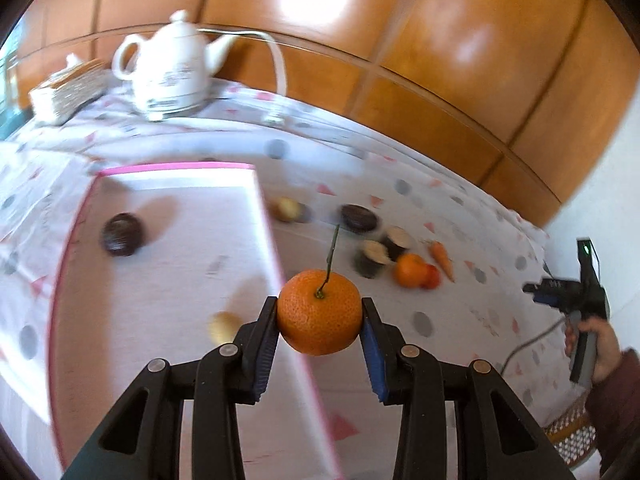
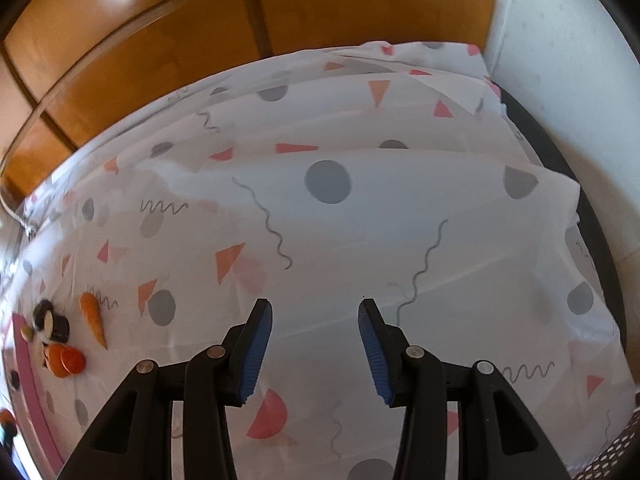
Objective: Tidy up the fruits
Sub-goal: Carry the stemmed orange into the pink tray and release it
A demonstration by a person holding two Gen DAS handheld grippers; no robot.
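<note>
Orange peel fills the gap between the left gripper's (image 1: 320,314) blue pads (image 1: 267,350): the tangerine (image 1: 319,312) is clamped at its widest part, stalk pointing up the frame, low in the middle of the left wrist view. It hangs over the pink rim of the tray (image 1: 276,256), which takes up the left half of that frame and already holds a dark fruit (image 1: 122,234) and a pale one (image 1: 222,326).

To do this step well, I would carry the tangerine fully past the rim, lower it onto bare tray floor away from the two fruits, then release gently so it does not roll.

Lower right in the other view, the right gripper (image 2: 316,320) stands part open and empty over the cloth (image 2: 400,208); more produce (image 1: 412,270) waits mid-frame right of the tray.
</note>
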